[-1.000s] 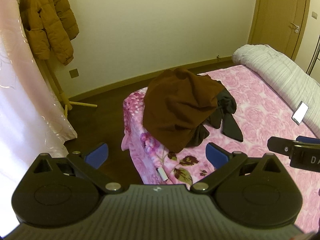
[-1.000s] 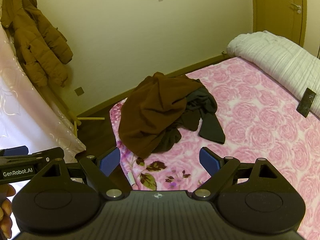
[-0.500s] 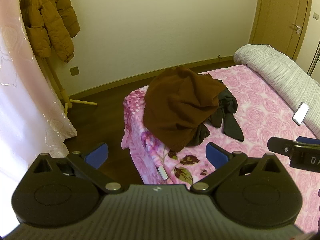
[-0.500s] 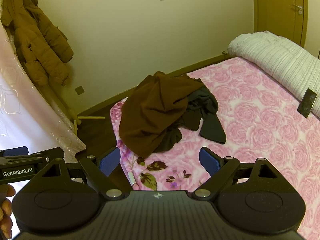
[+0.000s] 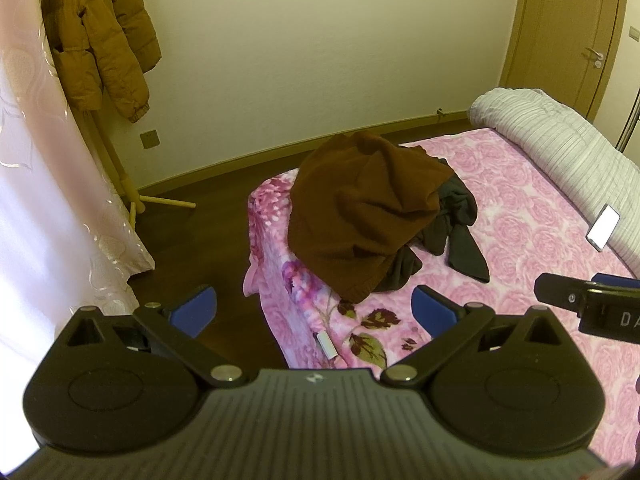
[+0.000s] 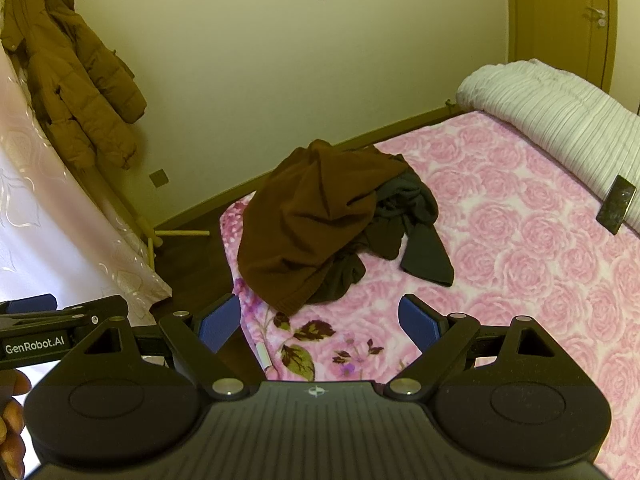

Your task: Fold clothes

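A crumpled brown garment lies heaped on the near corner of the pink rose bedspread. A dark grey garment is bunched under and to the right of it. My left gripper is open and empty, held back from the pile above the bed corner. My right gripper is open and empty too, a short way in front of the pile. Each gripper's side shows at the edge of the other's view.
A rolled white quilt lies along the far right of the bed with a phone propped against it. A brown coat hangs on a wooden stand by a curtain. A door stands at back right.
Both views have crept slightly toward the clothes pile. Both grippers stayed open and the clothes have not moved.
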Action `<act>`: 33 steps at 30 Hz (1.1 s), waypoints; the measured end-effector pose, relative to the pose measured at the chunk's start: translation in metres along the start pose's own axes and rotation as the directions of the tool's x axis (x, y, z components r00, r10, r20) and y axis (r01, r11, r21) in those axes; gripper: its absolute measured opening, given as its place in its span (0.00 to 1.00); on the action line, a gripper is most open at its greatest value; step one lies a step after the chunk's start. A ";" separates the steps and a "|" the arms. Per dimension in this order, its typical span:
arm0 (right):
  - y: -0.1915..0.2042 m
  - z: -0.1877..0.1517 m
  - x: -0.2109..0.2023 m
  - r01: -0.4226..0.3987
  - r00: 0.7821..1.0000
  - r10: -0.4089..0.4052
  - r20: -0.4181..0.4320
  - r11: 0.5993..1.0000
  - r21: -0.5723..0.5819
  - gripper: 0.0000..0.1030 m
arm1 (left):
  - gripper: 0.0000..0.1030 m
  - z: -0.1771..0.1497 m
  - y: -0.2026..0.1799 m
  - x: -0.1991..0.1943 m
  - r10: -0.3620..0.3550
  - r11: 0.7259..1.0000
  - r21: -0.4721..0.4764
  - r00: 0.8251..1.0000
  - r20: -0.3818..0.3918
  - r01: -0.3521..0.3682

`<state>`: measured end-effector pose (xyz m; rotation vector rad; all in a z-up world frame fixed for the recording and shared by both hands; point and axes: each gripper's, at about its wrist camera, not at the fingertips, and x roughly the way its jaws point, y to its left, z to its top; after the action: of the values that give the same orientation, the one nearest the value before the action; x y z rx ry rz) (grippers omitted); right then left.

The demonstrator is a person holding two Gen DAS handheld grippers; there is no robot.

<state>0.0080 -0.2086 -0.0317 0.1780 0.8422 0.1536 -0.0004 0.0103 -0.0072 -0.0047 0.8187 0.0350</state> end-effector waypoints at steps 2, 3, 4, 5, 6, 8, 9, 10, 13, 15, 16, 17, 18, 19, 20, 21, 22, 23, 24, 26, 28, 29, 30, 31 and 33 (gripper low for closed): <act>-0.001 0.000 0.001 0.000 1.000 0.000 0.000 1.000 0.000 0.86 | 1.00 0.000 -0.001 0.001 0.000 1.000 0.005 1.000 0.005 -0.001; -0.001 0.000 0.001 0.000 1.000 0.000 -0.001 1.000 0.000 0.86 | 1.00 0.000 -0.001 0.001 0.002 1.000 0.015 1.000 0.008 -0.002; 0.000 0.000 0.001 0.000 1.000 0.000 -0.001 1.000 0.000 0.86 | 1.00 0.000 -0.002 0.001 0.005 1.000 0.028 1.000 0.013 -0.006; 0.000 0.000 0.001 0.000 1.000 0.000 -0.001 1.000 0.000 0.86 | 1.00 0.000 -0.002 0.001 0.008 0.999 0.040 1.000 0.019 -0.008; 0.001 0.001 0.001 0.001 1.000 -0.001 -0.001 1.000 0.000 0.86 | 0.99 0.001 -0.003 0.001 0.009 0.999 0.053 1.000 0.024 -0.011; 0.000 0.001 0.001 0.003 1.000 -0.003 -0.001 1.000 0.000 0.86 | 0.99 0.001 -0.004 0.001 0.015 0.997 0.080 1.000 0.027 -0.017; 0.000 0.001 0.002 0.003 1.000 -0.003 0.000 1.000 0.001 0.86 | 0.99 0.001 -0.004 0.001 0.013 0.996 0.091 0.999 0.033 -0.016; 0.000 0.002 0.002 0.004 1.000 -0.004 0.001 1.000 0.001 0.86 | 0.99 0.001 -0.005 0.001 0.004 0.995 0.101 0.999 0.040 -0.008; -0.002 0.002 0.002 0.004 1.000 -0.004 0.003 1.000 0.002 0.86 | 0.99 0.002 -0.010 0.003 0.001 0.990 0.142 1.000 0.025 -0.004; -0.003 0.002 0.002 0.004 1.000 -0.004 0.003 1.000 0.003 0.86 | 0.99 0.001 -0.011 0.003 -0.007 0.990 0.138 0.999 0.034 0.002; -0.004 0.002 0.002 0.004 1.000 -0.004 0.003 1.000 0.004 0.86 | 0.99 0.000 -0.012 0.003 -0.004 0.991 0.136 0.999 0.037 -0.001; -0.004 0.002 0.002 0.004 1.000 -0.004 0.004 1.000 0.004 0.86 | 0.99 0.000 -0.013 0.003 -0.001 0.990 0.139 0.999 0.036 -0.004; -0.004 0.002 0.002 0.003 1.000 -0.003 0.004 1.000 0.005 0.86 | 0.99 0.000 -0.013 0.003 0.000 0.989 0.145 0.999 0.034 -0.005; -0.005 0.002 0.002 0.003 1.000 -0.003 0.004 1.000 0.005 0.86 | 0.99 0.000 -0.014 0.003 -0.001 0.989 0.146 0.999 0.036 -0.005; -0.005 0.001 0.002 0.003 1.000 -0.003 0.004 1.000 0.005 0.86 | 0.99 0.000 -0.013 0.002 -0.002 0.990 0.144 0.999 0.040 -0.004; -0.006 0.001 0.002 0.004 1.000 -0.004 0.005 1.000 0.005 0.86 | 0.99 0.000 -0.013 0.002 -0.003 0.990 0.142 0.999 0.044 -0.003; -0.006 0.001 0.002 0.004 1.000 -0.004 0.004 1.000 0.007 0.86 | 0.99 0.000 -0.012 0.002 -0.004 0.991 0.136 0.999 0.043 -0.002; -0.007 0.001 0.002 0.003 1.000 -0.004 0.004 1.000 0.008 0.86 | 0.99 0.000 -0.012 0.003 -0.007 0.992 0.126 0.999 0.038 0.002; -0.008 0.001 0.002 0.004 1.000 -0.004 0.004 1.000 0.010 0.86 | 0.99 0.001 -0.012 0.003 -0.013 0.993 0.116 0.999 0.037 0.009; -0.009 0.001 0.002 0.003 1.000 -0.003 0.004 1.000 0.011 0.86 | 0.99 0.001 -0.012 0.001 -0.017 0.996 0.087 0.999 0.043 0.013; -0.011 0.002 0.003 0.001 1.000 -0.001 0.002 1.000 0.011 0.86 | 0.99 0.001 -0.011 0.000 -0.020 0.998 0.066 0.999 0.049 0.016; -0.012 0.002 0.004 0.000 1.000 0.000 0.002 1.000 0.011 0.86 | 0.99 0.002 -0.011 0.000 -0.019 0.998 0.062 0.999 0.049 0.016; -0.012 0.003 0.004 -0.001 1.000 0.001 0.002 1.000 0.011 0.86 | 0.99 0.002 -0.011 0.000 -0.015 0.998 0.060 0.999 0.049 0.012; -0.014 0.003 0.005 -0.003 1.000 0.003 0.002 1.000 0.010 0.86 | 0.99 0.003 -0.011 0.000 -0.009 0.998 0.062 0.999 0.049 0.006; -0.015 0.004 0.006 -0.005 1.000 0.005 0.001 1.000 0.009 0.86 | 0.99 0.003 -0.012 0.000 0.002 0.998 0.064 0.999 0.050 -0.005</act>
<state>0.0154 -0.2227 -0.0367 0.1892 0.8413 0.1546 0.0026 -0.0019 -0.0053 0.0581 0.7696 0.0124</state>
